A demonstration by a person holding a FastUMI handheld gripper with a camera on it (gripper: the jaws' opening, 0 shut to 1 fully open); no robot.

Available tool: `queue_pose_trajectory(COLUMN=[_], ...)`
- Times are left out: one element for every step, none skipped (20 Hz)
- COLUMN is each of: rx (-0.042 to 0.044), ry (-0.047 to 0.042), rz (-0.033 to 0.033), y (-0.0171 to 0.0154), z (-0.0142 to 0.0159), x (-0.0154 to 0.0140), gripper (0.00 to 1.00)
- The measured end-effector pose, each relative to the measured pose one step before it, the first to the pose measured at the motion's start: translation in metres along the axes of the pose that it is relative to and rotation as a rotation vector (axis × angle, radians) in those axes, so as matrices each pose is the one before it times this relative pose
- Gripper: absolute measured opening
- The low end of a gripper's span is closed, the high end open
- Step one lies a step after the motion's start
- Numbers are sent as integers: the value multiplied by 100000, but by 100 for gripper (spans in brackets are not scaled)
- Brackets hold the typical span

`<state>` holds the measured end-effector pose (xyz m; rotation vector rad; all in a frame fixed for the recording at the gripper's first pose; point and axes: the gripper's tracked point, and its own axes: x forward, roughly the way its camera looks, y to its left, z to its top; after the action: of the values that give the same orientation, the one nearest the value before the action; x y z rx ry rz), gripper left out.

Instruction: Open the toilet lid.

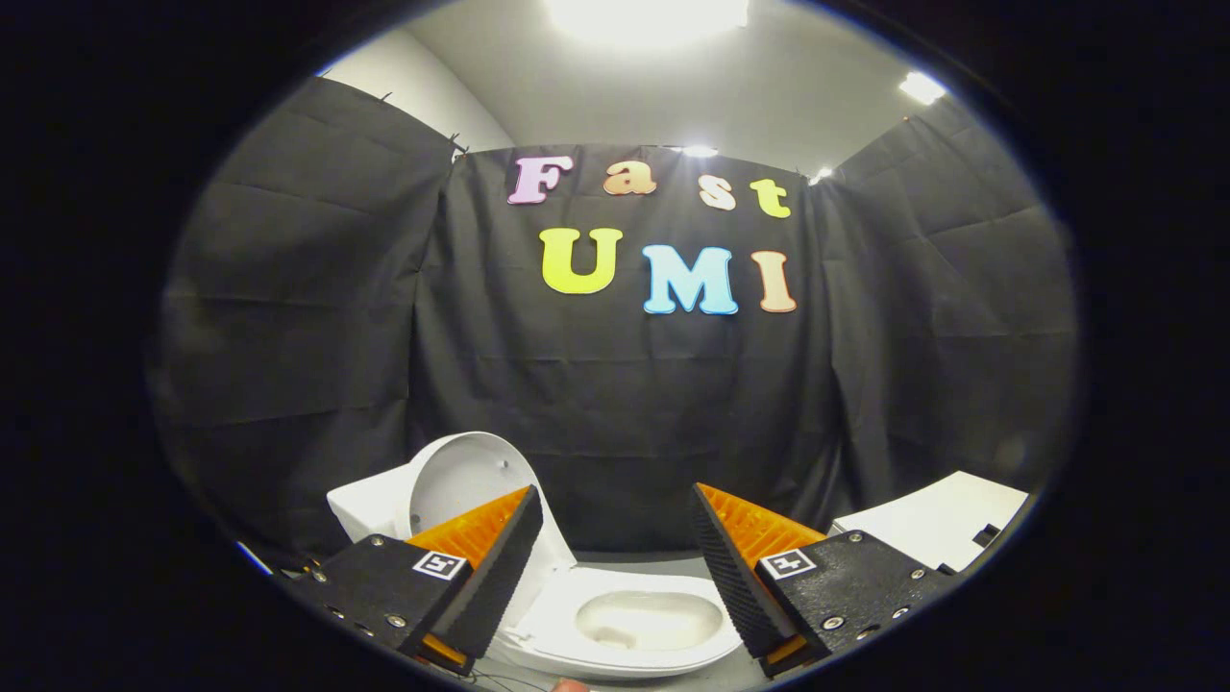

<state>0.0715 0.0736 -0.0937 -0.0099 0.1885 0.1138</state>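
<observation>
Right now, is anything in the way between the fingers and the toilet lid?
No, nothing visible is. The gripper has its fingers spread open and empty, and the toilet lid already stands raised just beyond one finger, which covers its lower edge. The bowl lies open between the fingers.

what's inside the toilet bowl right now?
Lid is raised, so the bowl shows bare white ceramic between the open gripper's fingers, nothing visible in it. The near rim is hidden by the fingers.
</observation>
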Motion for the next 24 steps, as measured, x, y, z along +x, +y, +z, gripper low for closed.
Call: queue_pose_trajectory(rx=[-519,-227,-249,996,1611,2299,2569,2235,1454,-360,-1773,-2472,-2302,-1519,-1027,-649,-659,-389,-130,-171,-401,-462,-78,353], ry=[-393,-762,-660,-302,-736,-1133,-1535,-261,46,-391,-760,-509,-114,-358,-706,-75,598,544,648,748,370,173,263,43], rz=[-1841,-2084,-1737,-1974,-1493,-1513,-1381,-1715,-1732,-579,-359,-1062,-696,-114,1530,2967,3255,1913,682,396,503,-21,202,75], y=[-1471,-1349,-1156,-1149,-950,-891,-787,-679,-586,-342,-132,-458,-541,-287,109,483,501,113,-393,-188,126,-58,-107,-20], z=[65,77,135,10,125,282,537,243,40,441,452,416,38,212,205,-50,-317,-301,-306,-276,-219,-111,-102,-11], x=[-701,-620,-617,-642,-469,-561,-575,-436,-210,-464,-572,-404,-170,-300,-219,-139,-80,-9,87,50,-53,1,-12,-23], gripper=[95,95,95,95,95,95,95,95,95,95,95,95,94,94,95,95,94,95,95,95,95,95,95,95])
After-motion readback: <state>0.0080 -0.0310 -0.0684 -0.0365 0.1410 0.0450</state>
